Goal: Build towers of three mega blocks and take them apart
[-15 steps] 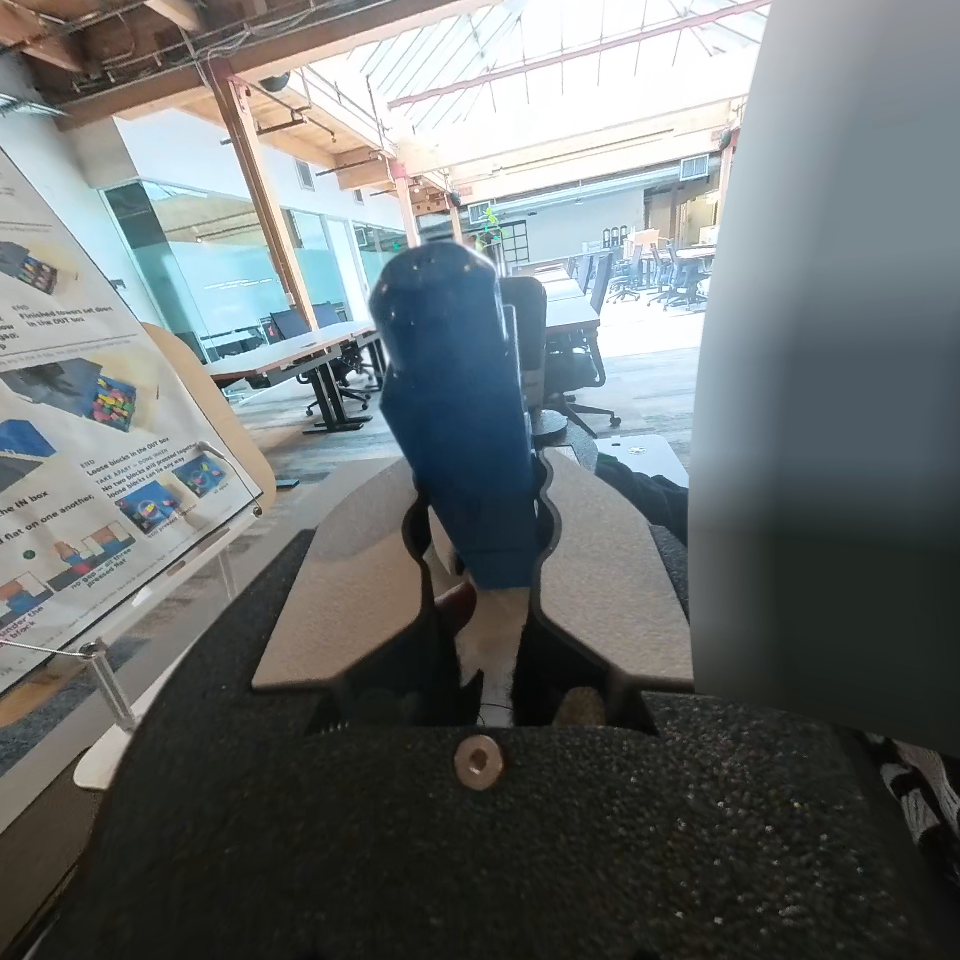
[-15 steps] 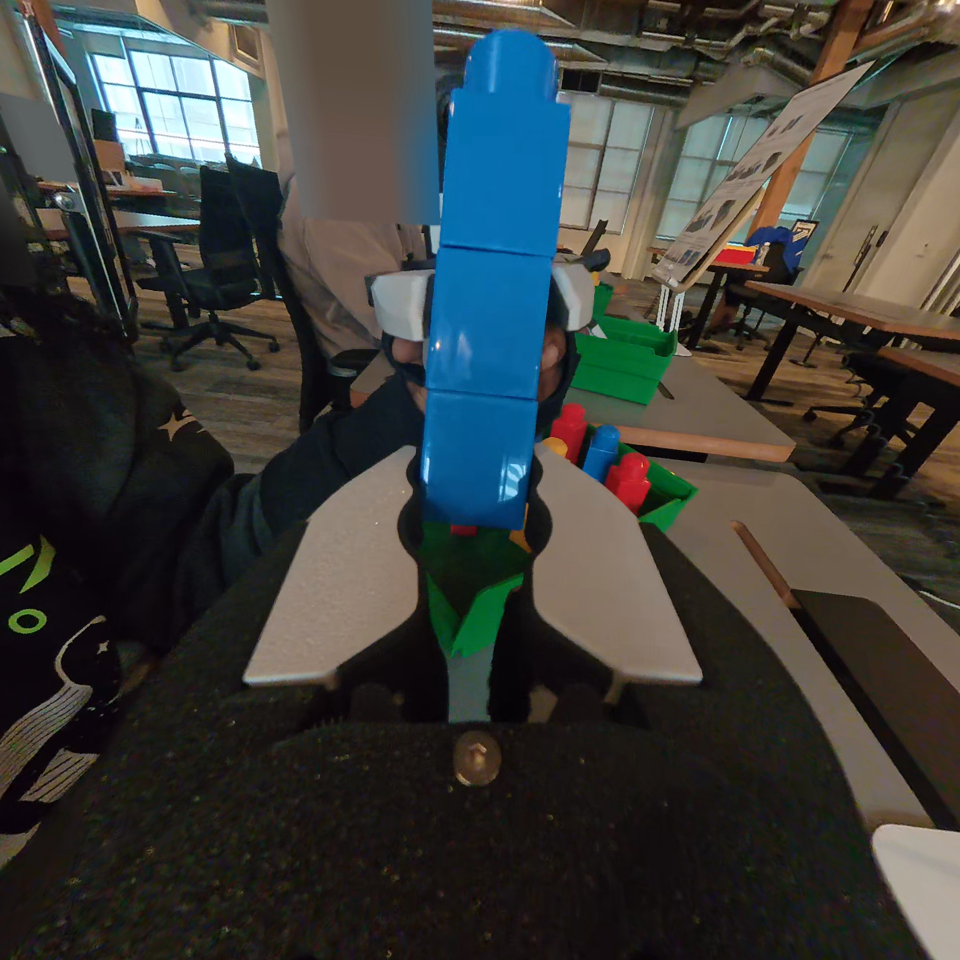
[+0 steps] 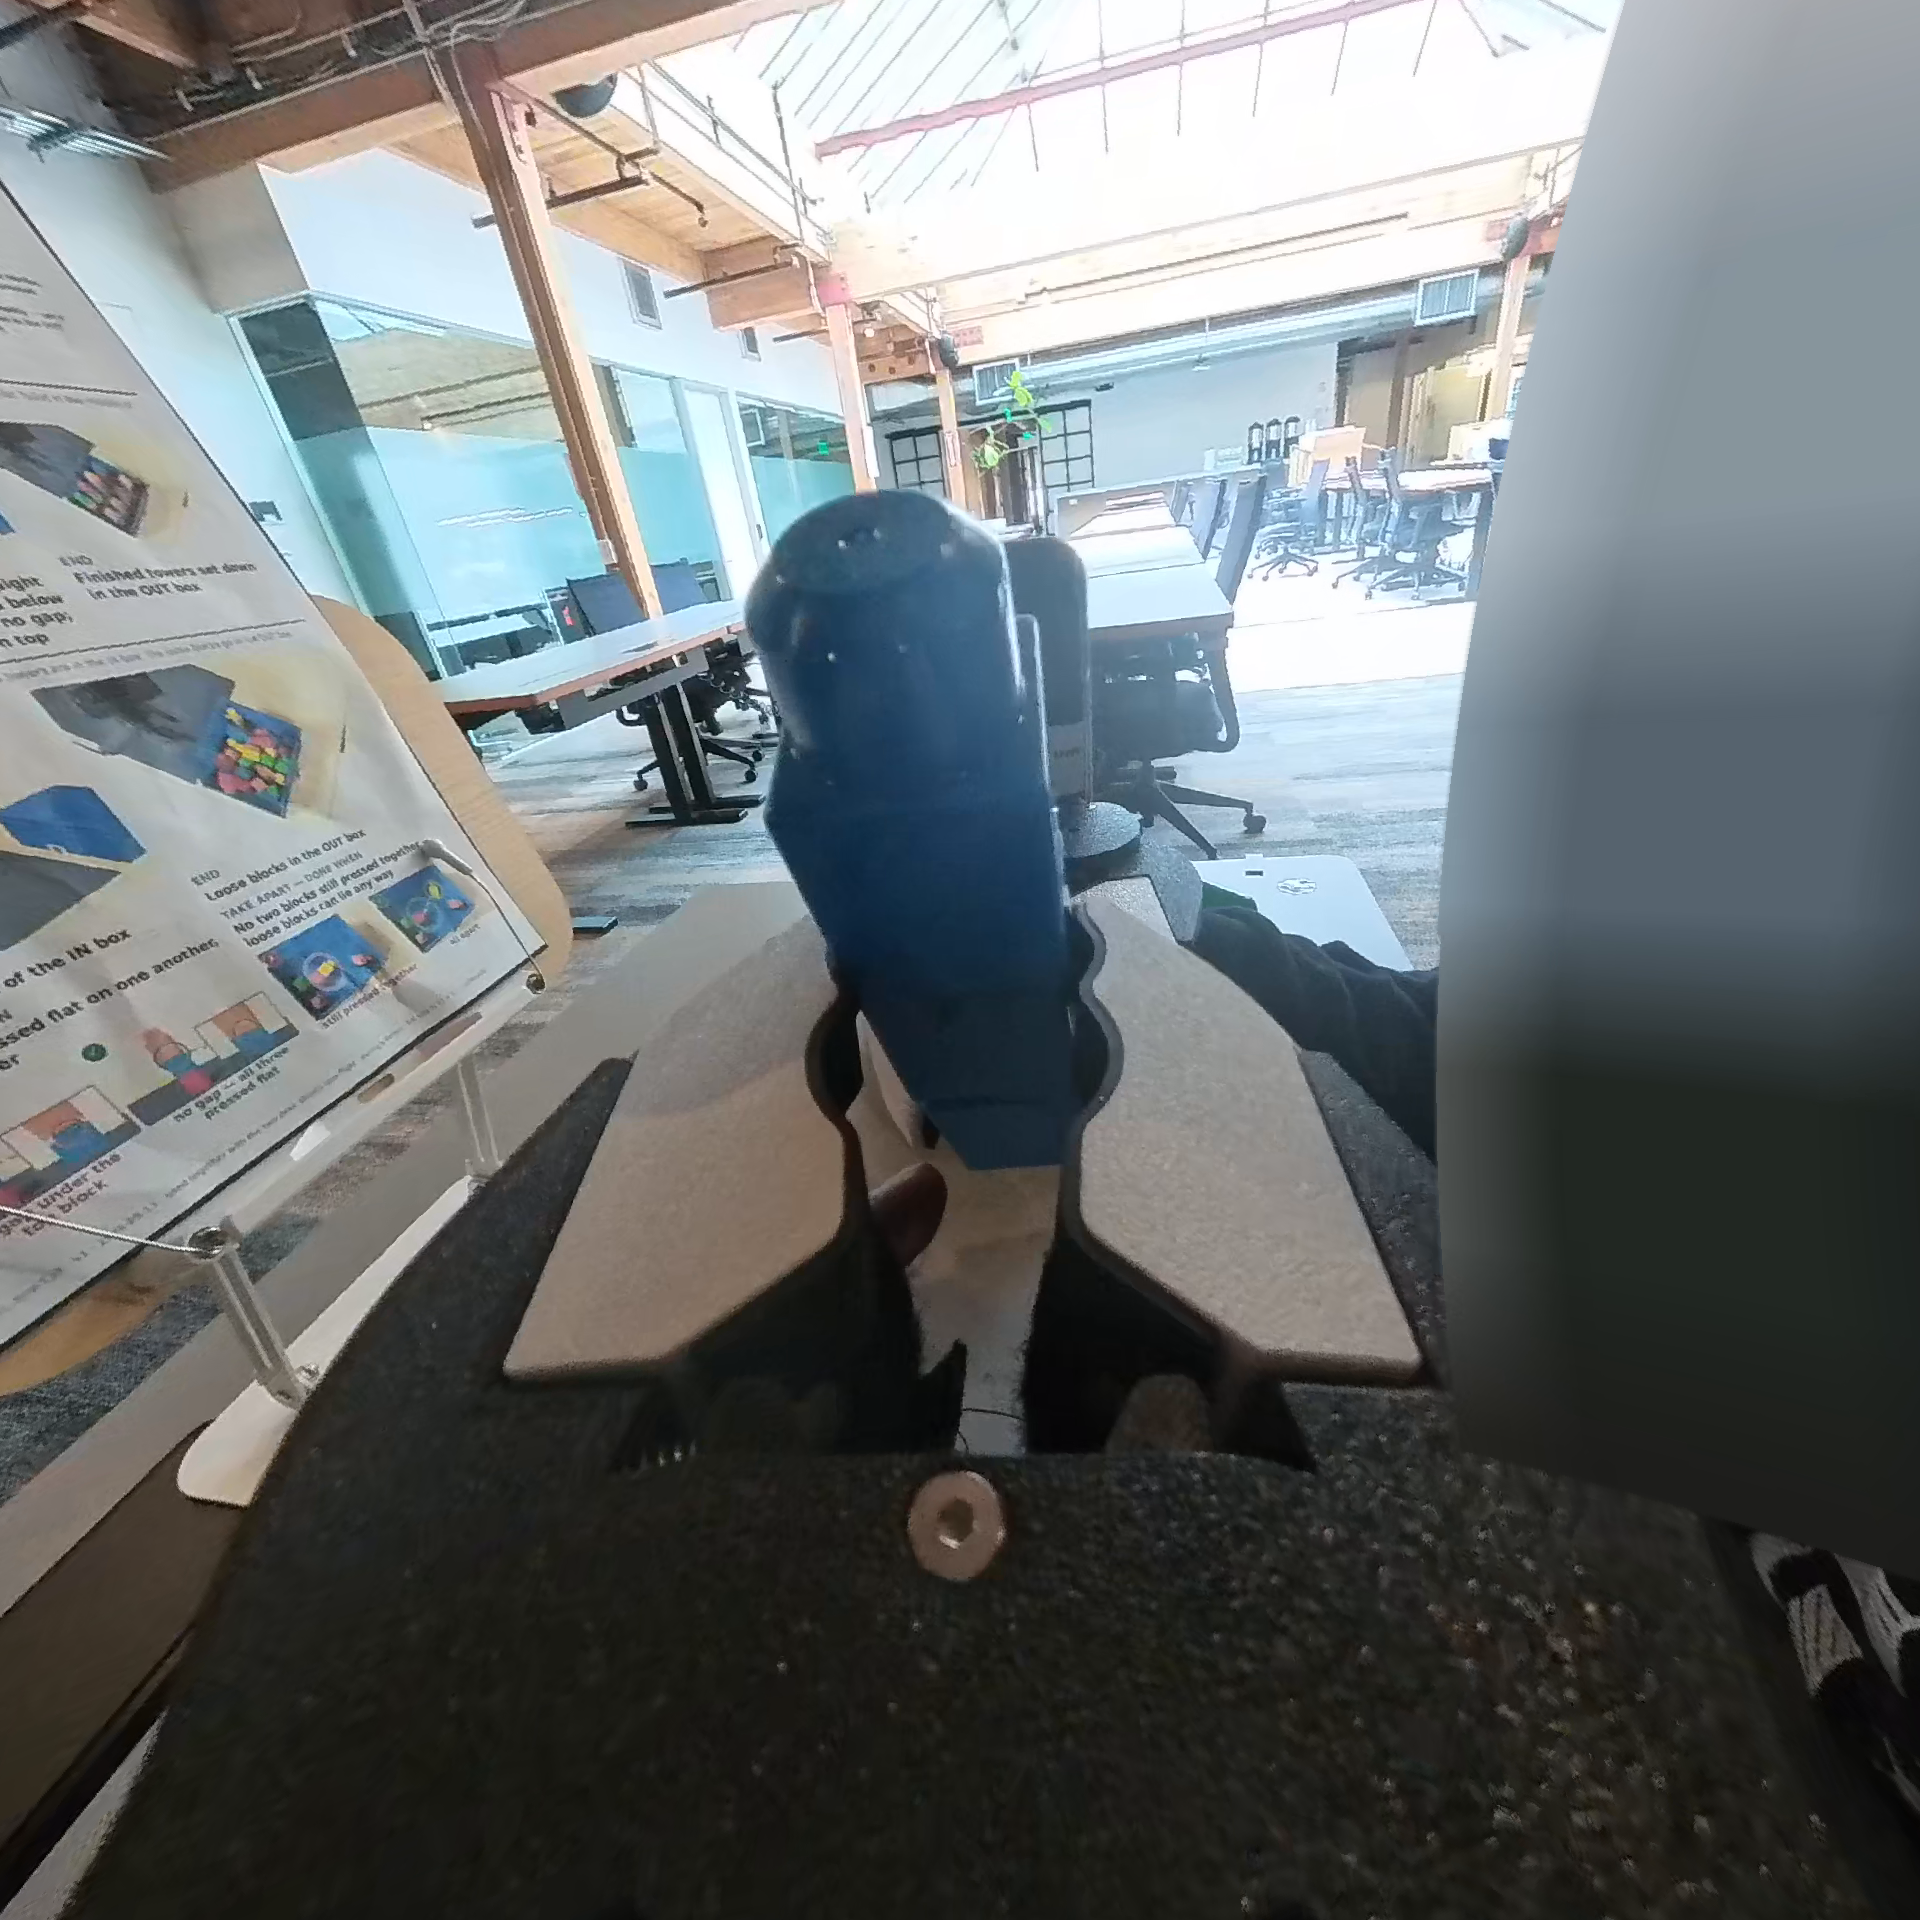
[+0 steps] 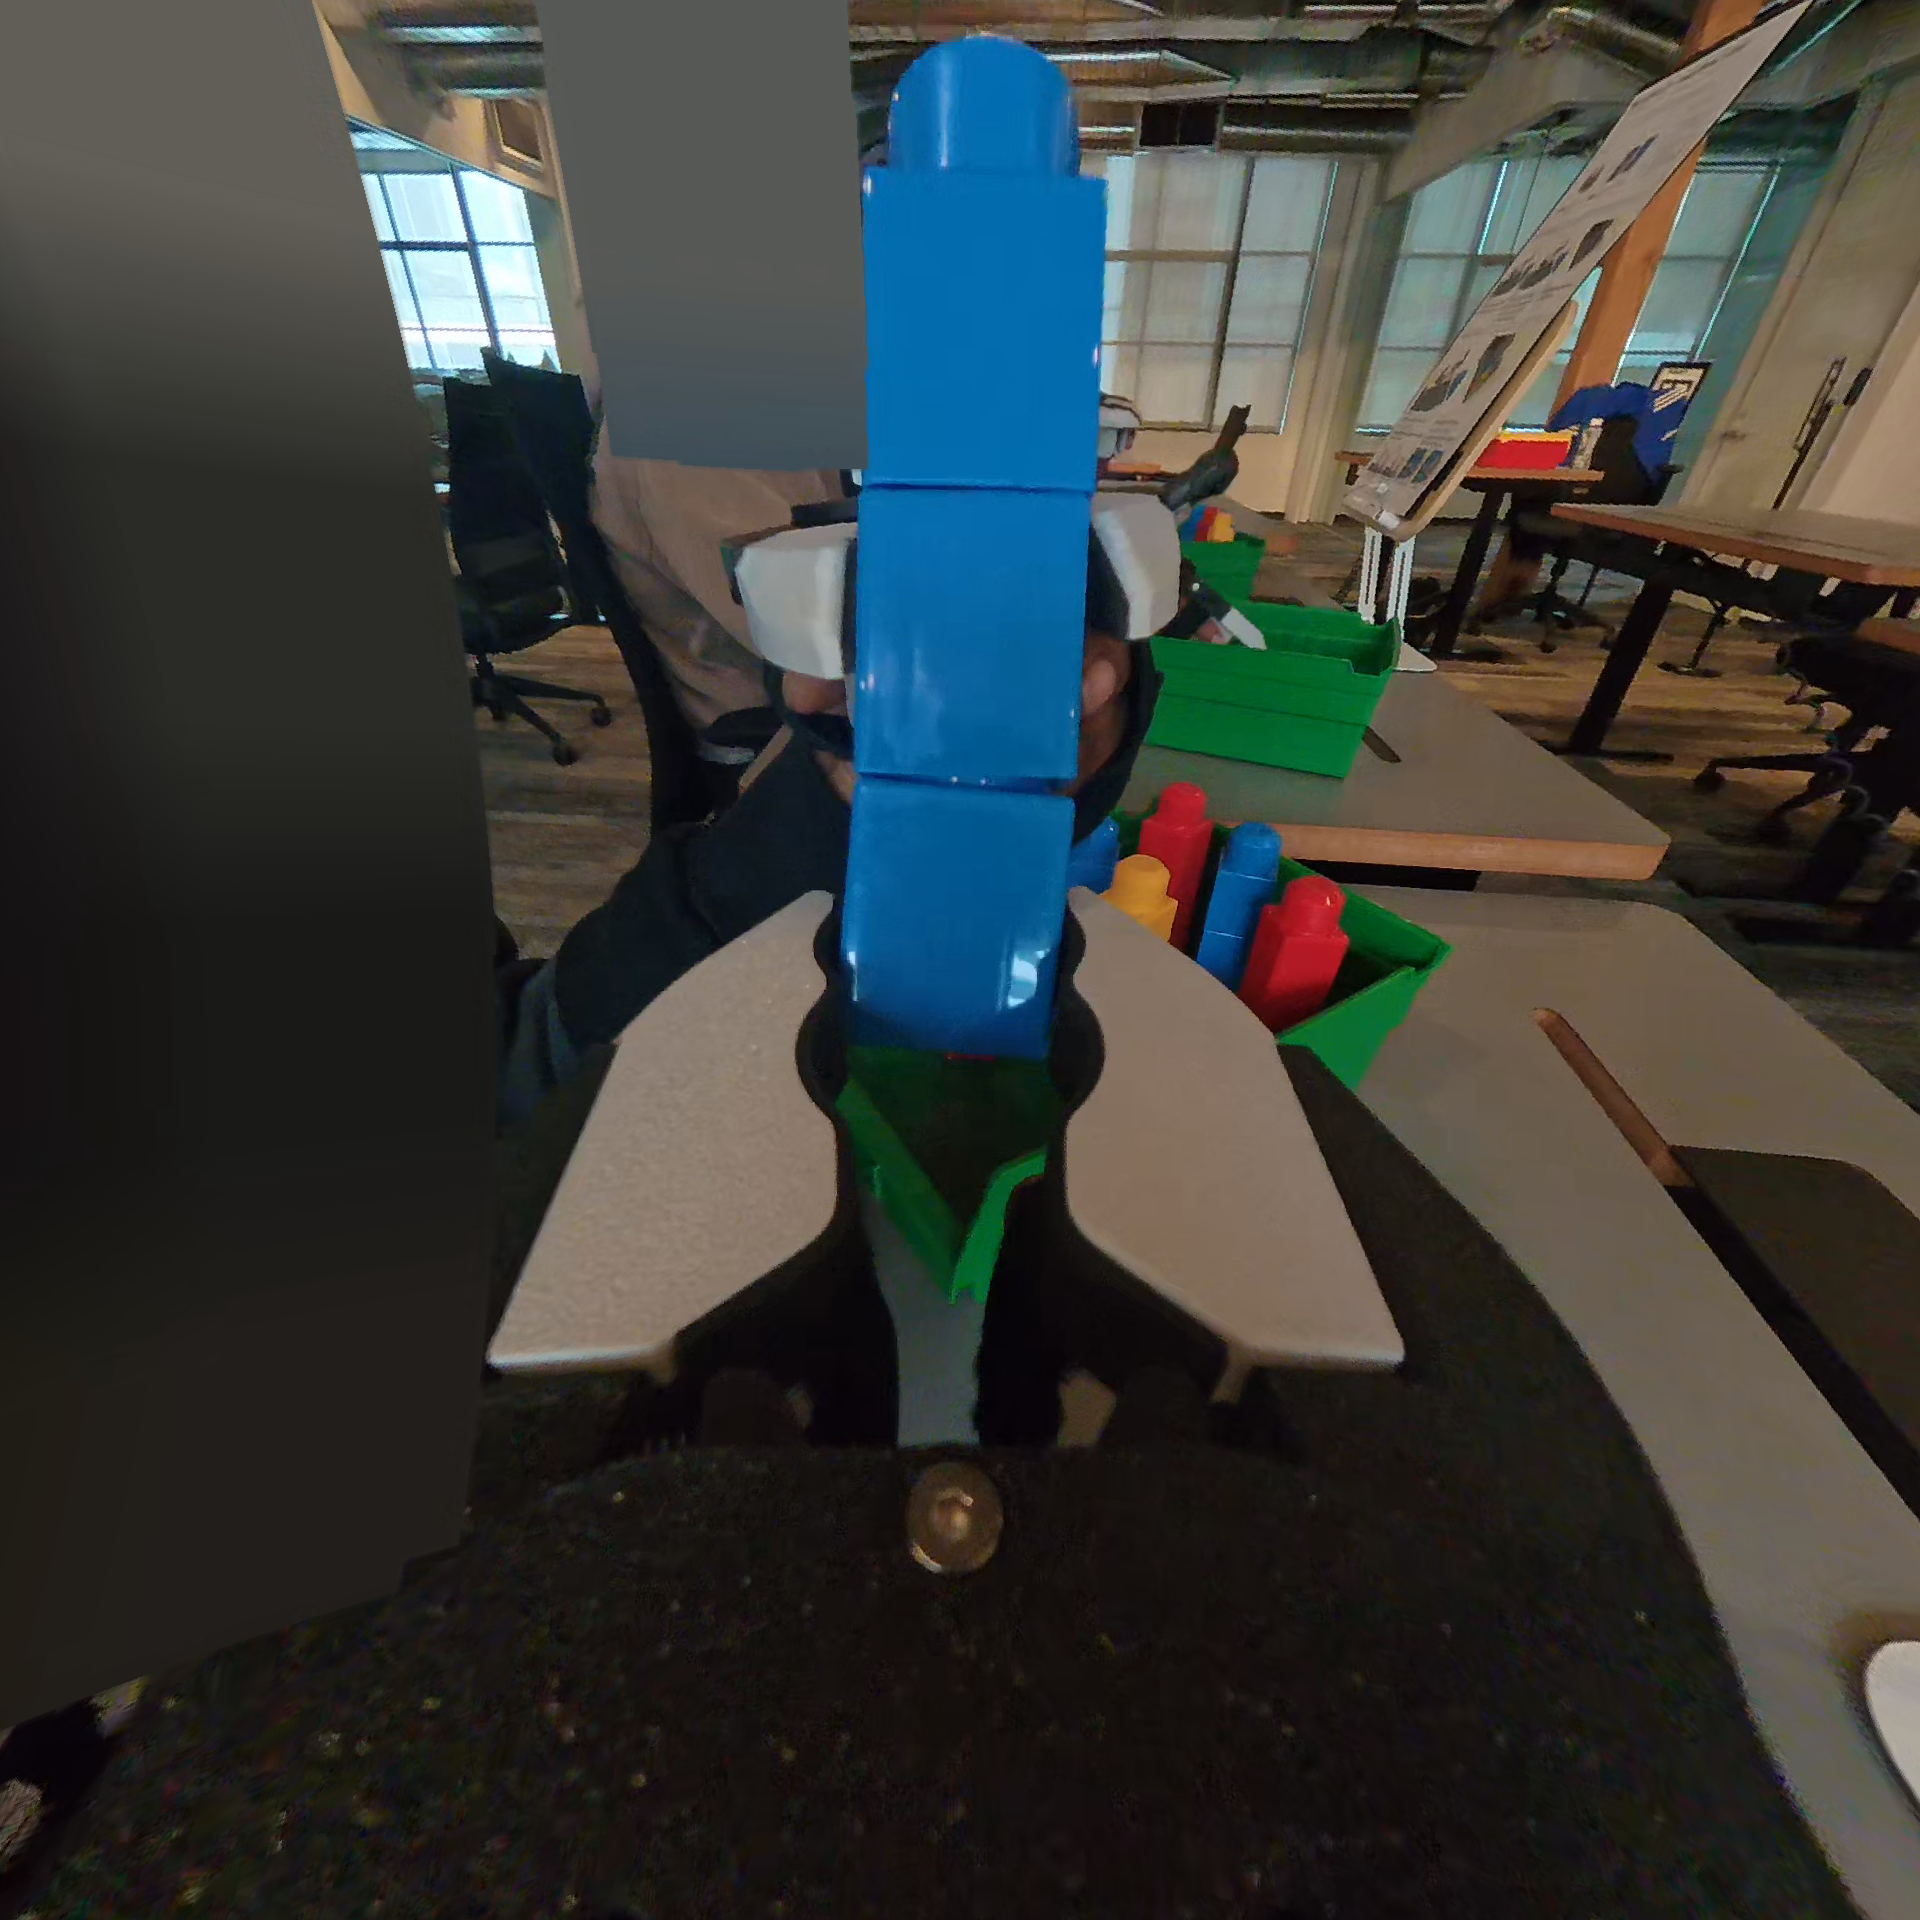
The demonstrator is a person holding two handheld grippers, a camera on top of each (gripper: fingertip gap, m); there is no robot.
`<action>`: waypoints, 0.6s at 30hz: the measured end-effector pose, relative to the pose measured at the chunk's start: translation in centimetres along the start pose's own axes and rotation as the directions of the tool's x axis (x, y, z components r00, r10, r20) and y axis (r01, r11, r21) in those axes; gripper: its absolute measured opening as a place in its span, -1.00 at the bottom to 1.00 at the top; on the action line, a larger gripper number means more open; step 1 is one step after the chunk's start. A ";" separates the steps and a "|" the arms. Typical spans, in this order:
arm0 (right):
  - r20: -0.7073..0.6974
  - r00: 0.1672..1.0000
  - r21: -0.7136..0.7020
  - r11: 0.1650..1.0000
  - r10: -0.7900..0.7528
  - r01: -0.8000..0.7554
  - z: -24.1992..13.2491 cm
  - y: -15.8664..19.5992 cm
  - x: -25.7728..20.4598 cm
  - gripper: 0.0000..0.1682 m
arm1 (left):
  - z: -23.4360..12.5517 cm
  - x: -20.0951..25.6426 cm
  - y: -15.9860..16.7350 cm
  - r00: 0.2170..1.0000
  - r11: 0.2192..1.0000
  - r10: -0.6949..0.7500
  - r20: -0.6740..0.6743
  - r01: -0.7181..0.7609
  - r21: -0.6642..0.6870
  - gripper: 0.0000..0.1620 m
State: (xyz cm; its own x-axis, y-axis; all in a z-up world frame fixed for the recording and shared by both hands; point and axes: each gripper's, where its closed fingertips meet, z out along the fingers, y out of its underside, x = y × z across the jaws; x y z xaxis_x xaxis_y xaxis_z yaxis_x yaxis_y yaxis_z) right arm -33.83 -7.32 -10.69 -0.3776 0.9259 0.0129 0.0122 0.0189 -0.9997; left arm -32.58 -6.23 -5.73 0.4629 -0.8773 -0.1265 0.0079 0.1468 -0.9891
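Observation:
A tower of three blue mega blocks [image 4: 971, 582] stands upright between both grippers, with one stud on top. My right gripper [image 4: 951, 904] is shut on its bottom block. My left gripper [image 4: 966, 603] comes in from the far side, its white fingertips [image 4: 800, 613] on either side of the middle block. In the left wrist view the same blue tower [image 3: 914, 810] looks dark and leans left, held between the fingers of my left gripper [image 3: 961, 925]. The right gripper is hidden there.
A green bin [image 4: 1382, 987] on the grey table [image 4: 1558, 1039] holds red, blue and yellow towers [image 4: 1288, 945]. A second green bin [image 4: 1278, 707] sits farther back. An instruction sheet on a stand [image 3: 208, 831] is at my left. A person sits behind the tower. Tip to tip, the grippers are about 5 cm apart.
Almost nothing has changed. Both grippers still hold the blue tower, and the views have shifted only slightly.

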 end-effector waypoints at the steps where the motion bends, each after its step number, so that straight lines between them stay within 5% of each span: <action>1: 0.000 1.000 -0.003 1.000 0.003 -0.003 -0.1 0.0 0.0 -0.57 | 0.0 -0.1 -0.2 1.000 1.000 -0.003 0.006 0.003 0.012 -0.54; 4: -0.072 0.997 -0.115 0.993 -0.039 0.031 -0.9 2.1 1.5 -0.57 | -2.9 -1.1 -3.5 0.995 0.971 -0.094 0.036 0.084 0.225 -0.56; 9: -0.126 0.992 -0.086 0.996 -0.024 0.013 -2.9 0.9 2.5 -0.57 | -7.7 -2.2 -3.4 0.981 0.975 -0.081 0.178 0.041 0.218 -0.55; 18: -0.385 0.913 -0.238 0.970 -0.134 0.042 -8.1 0.5 5.2 -0.57 | -5.5 -3.3 -1.2 0.976 0.993 -0.080 0.201 0.061 0.098 -0.55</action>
State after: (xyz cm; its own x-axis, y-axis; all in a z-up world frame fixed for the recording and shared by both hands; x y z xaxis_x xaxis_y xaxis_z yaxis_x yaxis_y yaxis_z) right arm -28.29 0.62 -10.98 0.0097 0.9883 0.1524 0.2164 0.1468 -0.9652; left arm -39.02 -5.98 -4.55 0.6294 -0.7766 -0.0291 0.1232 0.1368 -0.9829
